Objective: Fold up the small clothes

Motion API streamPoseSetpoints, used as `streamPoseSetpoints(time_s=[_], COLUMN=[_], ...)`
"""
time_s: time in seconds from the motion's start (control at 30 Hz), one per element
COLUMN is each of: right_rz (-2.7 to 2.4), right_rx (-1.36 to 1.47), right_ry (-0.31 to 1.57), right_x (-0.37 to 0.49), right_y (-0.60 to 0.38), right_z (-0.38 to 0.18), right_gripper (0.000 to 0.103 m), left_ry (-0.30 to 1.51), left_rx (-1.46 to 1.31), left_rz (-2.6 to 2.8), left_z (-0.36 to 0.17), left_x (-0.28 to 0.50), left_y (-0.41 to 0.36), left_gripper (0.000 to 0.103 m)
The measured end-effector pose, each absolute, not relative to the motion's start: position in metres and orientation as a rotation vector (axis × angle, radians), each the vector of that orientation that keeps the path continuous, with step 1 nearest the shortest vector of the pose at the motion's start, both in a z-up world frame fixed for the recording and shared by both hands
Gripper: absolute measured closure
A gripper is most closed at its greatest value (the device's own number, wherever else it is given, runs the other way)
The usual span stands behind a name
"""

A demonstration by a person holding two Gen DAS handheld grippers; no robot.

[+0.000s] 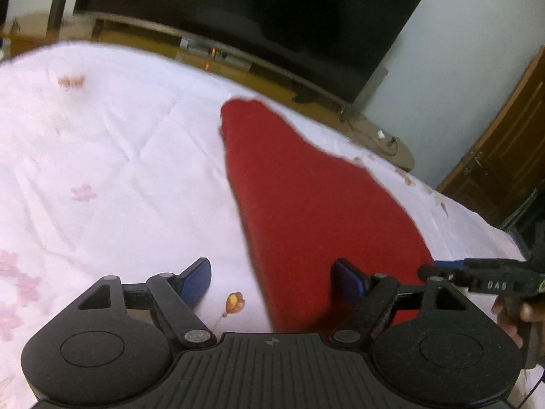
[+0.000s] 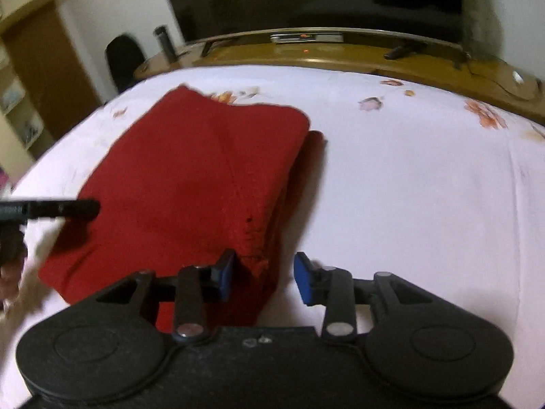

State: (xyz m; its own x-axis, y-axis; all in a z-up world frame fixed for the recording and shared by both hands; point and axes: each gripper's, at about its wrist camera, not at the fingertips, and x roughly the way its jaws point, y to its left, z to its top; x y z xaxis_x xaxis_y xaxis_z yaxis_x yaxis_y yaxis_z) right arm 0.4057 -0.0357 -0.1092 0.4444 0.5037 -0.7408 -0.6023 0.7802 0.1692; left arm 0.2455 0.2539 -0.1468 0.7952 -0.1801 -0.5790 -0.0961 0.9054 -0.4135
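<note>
The left tongs point(image 1: 272, 281) stand wide apart with nothing between their blue pads point(image 1: 196, 281); one pad hangs over the bare bedspread point(image 1: 102, 156) and the other over the near edge of the red garment point(image 1: 306, 187), though whether either touches the fabric cannot be told. The right tongs point(image 2: 264, 277) are also apart and hold nothing, their left pad point(image 2: 225, 274) over the near corner of the red garment point(image 2: 190, 184) and their right pad over the bedspread point(image 2: 408, 187) just beside it. The garment lies folded in layers on the bed, flat, with a stacked edge showing along its right side in the right wrist view; in the left wrist view it runs away from the tongs as a long, narrowing shape. Each pair of tongs shows at the edge of the other's view, at opposite sides of the garment. The bedspread is pale pink with scattered flower prints point(image 2: 483, 116). Beyond the foot of the bed runs a low wooden cabinet point(image 2: 340, 52) carrying a large dark television point(image 1: 259, 17), and a wooden door point(image 1: 504, 156) stands at the right in the left wrist view.
</note>
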Motion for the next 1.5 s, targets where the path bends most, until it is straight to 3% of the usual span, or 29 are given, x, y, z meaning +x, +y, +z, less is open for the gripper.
streamPoseSetpoints(time_s=[0.17, 0.33, 0.4, 0.6, 0.63, 0.7, 0.73, 0.8, 0.83, 0.9, 1.07, 1.5], right_rz=[0.725, 0.676, 0.631, 0.559, 0.548, 0.541, 0.537, 0.534, 0.531, 0.512, 0.511, 0.545], right_rx=[-0.064, -0.172, -0.123, -0.053, -0.045, -0.026, -0.018, -0.007, -0.003, 0.012, 0.010, -0.008], right_ry=[0.802, 0.872, 0.882, 0.793, 0.779, 0.744, 0.733, 0.710, 0.706, 0.695, 0.670, 0.587], right_x=[0.371, 0.360, 0.363, 0.323, 0.317, 0.295, 0.284, 0.262, 0.255, 0.238, 0.203, 0.089], right_y=[-0.041, -0.039, -0.053, -0.076, -0.078, -0.085, -0.088, -0.092, -0.094, -0.098, -0.107, -0.160], right_z=[-0.082, -0.108, -0.111, -0.067, -0.062, -0.047, -0.042, -0.030, -0.027, -0.020, -0.007, 0.010], right_gripper=[0.068, 0.068, 0.063, 0.063, 0.060, 0.039, 0.035, 0.031, 0.029, 0.015, 0.002, 0.001], left_ry=[0.662, 0.703, 0.696, 0.627, 0.609, 0.586, 0.578, 0.564, 0.550, 0.533, 0.534, 0.438], left_rx=[-0.402, -0.337, -0.330, -0.272, -0.278, -0.272, -0.269, -0.274, -0.270, -0.263, -0.260, -0.220], left_rz=[-0.102, -0.077, -0.057, 0.014, 0.023, 0.033, 0.036, 0.053, 0.060, 0.071, 0.098, 0.149], left_z=[-0.139, -0.162, -0.157, -0.122, -0.114, -0.096, -0.089, -0.077, -0.071, -0.061, -0.050, -0.011], left_x=[0.213, 0.196, 0.186, 0.147, 0.135, 0.118, 0.110, 0.095, 0.085, 0.068, 0.033, -0.083], left_y=[0.229, 0.222, 0.225, 0.216, 0.213, 0.202, 0.197, 0.189, 0.182, 0.165, 0.125, 0.033], left_gripper=[0.024, 0.024, 0.024, 0.024, 0.024, 0.023, 0.022, 0.002, 0.001, 0.000, 0.000, 0.000])
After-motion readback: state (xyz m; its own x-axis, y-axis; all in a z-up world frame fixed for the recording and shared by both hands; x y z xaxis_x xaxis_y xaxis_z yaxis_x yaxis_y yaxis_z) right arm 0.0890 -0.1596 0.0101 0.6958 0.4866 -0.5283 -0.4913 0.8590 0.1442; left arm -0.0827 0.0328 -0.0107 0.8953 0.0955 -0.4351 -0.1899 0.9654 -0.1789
